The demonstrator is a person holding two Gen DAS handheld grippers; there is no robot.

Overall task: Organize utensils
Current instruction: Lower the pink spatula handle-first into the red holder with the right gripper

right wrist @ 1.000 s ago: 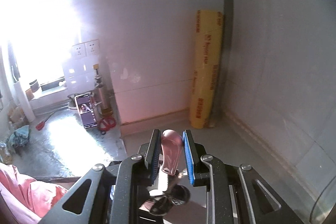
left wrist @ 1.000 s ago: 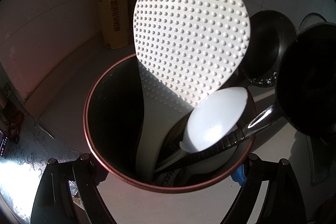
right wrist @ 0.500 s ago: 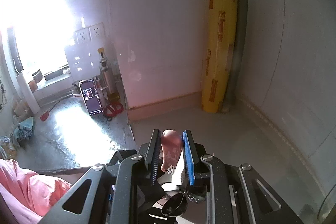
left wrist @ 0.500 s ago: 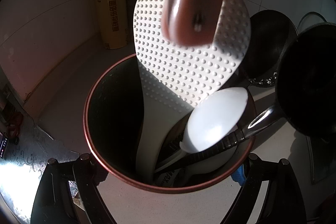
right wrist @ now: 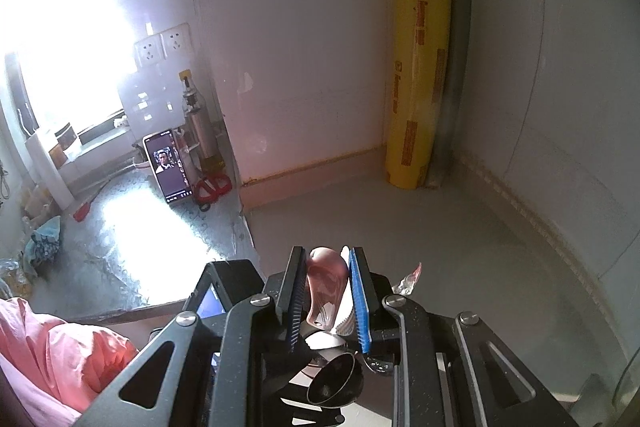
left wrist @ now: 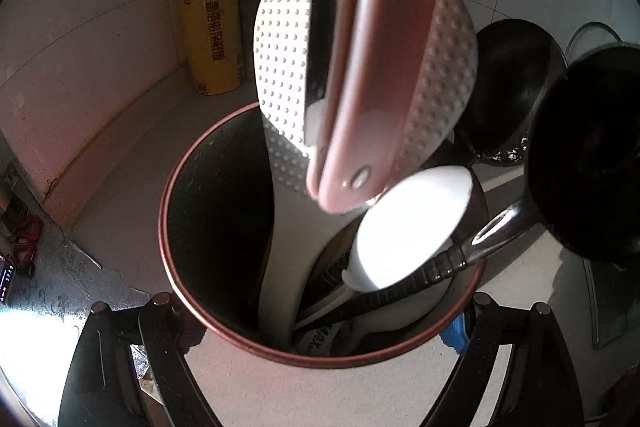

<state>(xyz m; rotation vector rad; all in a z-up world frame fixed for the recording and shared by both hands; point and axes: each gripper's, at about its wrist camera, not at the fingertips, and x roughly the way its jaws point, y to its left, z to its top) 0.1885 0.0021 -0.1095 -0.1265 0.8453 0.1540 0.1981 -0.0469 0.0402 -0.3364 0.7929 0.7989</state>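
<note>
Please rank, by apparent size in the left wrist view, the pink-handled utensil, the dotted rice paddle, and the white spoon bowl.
1. pink-handled utensil, though nearness to the camera inflates it.
2. dotted rice paddle, partly hidden.
3. white spoon bowl.

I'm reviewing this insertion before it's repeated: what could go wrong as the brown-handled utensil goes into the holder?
1. The brown-handled utensil hangs right in front of the dotted rice paddle and above the white spoon; it may knock or jam against them rather than drop into the open left side of the utensil holder.
2. The right gripper pinches only the utensil's end, so it could swing or slip.
3. The left gripper straddles the holder; a hard push may tip it.
</note>
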